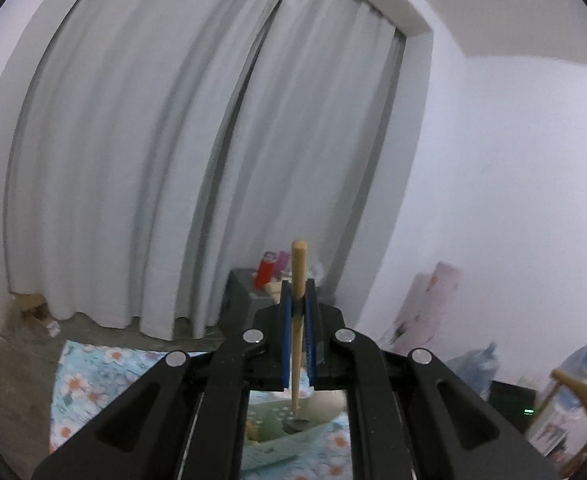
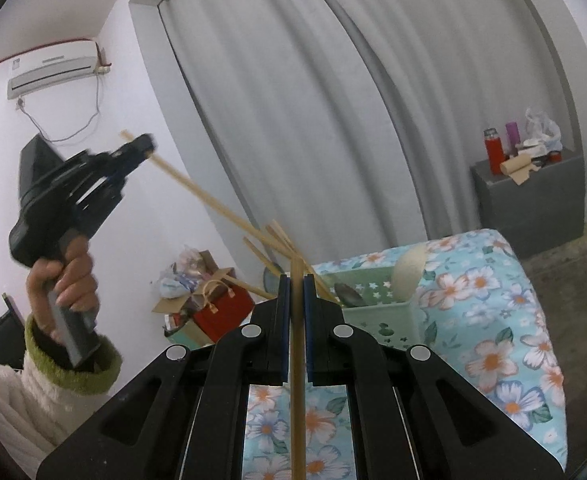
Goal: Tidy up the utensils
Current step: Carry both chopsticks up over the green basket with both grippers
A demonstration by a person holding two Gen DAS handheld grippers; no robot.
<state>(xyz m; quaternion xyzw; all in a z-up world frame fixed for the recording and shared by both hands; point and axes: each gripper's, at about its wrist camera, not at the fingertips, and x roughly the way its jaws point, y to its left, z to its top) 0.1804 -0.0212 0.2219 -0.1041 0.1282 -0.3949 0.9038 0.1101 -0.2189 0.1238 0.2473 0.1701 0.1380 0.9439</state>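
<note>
My left gripper is shut on a wooden-handled utensil. Its handle stands upright between the blue pads, and its dark head hangs over a green basket. In the right wrist view that left gripper is raised at the left in a person's hand, with the long handle slanting down toward the green basket. My right gripper is shut on a thin wooden stick. Several more sticks fan out beyond its fingertips; what holds them is hidden.
The basket sits on a floral blue cloth and holds a round cream object. A grey cabinet with a red flask stands by the curtain. Boxes and a red bag lie on the floor at the left.
</note>
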